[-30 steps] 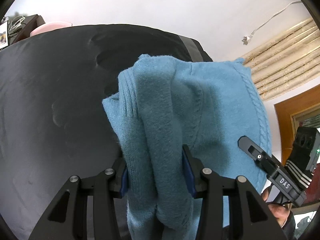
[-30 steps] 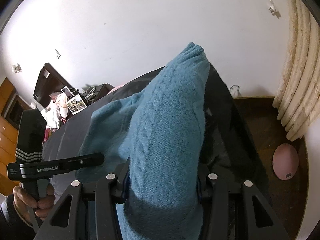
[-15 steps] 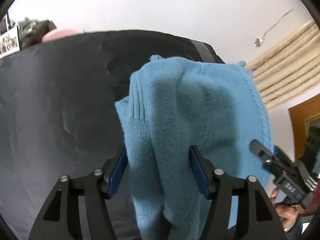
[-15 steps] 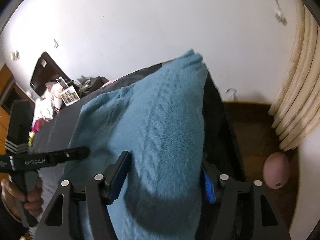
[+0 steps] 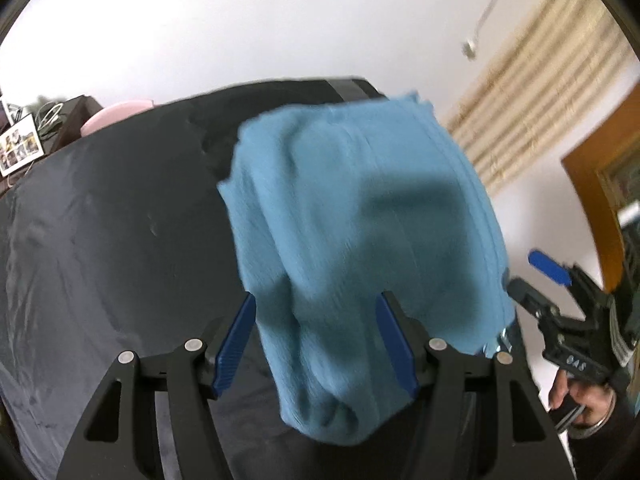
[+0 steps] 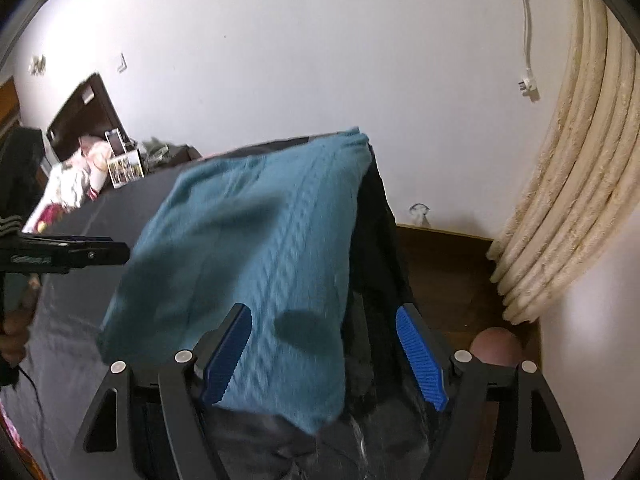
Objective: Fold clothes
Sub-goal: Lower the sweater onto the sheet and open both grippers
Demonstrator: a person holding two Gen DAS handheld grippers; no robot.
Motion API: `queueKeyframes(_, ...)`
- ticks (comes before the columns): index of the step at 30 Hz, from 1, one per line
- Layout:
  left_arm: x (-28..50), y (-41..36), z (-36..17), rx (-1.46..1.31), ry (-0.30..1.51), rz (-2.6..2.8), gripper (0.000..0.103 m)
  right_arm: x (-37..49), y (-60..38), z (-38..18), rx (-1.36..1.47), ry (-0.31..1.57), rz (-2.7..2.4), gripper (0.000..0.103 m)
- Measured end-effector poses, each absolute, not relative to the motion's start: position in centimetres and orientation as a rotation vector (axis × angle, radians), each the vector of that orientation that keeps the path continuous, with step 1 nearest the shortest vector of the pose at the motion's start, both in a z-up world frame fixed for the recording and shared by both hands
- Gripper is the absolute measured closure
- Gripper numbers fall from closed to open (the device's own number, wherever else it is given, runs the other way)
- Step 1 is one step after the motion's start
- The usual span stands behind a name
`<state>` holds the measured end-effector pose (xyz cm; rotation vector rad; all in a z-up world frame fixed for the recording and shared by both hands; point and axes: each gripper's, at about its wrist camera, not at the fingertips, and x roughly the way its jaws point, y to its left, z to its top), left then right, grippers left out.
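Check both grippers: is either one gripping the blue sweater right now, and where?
Neither. The left gripper stands open around the sweater; the right gripper is opening, pads clear of its edge.

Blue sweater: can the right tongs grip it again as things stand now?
Probably yes. The blue sweater lies on the black sheet partly between the opening right tongs; its edge is near the left pad, nothing covering it.

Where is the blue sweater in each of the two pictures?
Left wrist view: the blue sweater fills the middle, lying on the black bed cover, its near end between the open pads of the left hand-held gripper.
Right wrist view: the blue sweater sits in the middle, slightly left, running back to the bed's far corner.
Shared landmark: the cream curtain on the right in both.
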<state>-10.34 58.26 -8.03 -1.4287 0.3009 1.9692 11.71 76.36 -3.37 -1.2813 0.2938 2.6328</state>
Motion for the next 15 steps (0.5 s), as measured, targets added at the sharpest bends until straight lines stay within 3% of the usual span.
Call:
queueKeyframes(7, -10.1, 58.1, -11.7, -1.506, 0.403, 2.003, 0.034, 10.6, 75.7, -6.1, -1.366, 0.185, 2.513, 0.026)
queueKeyframes(15, -10.7, 58.0, -13.0, -1.503, 0.432, 2.042, 0.02, 8.9, 75.4, -8.4, -1.416, 0.089, 2.416, 0.021)
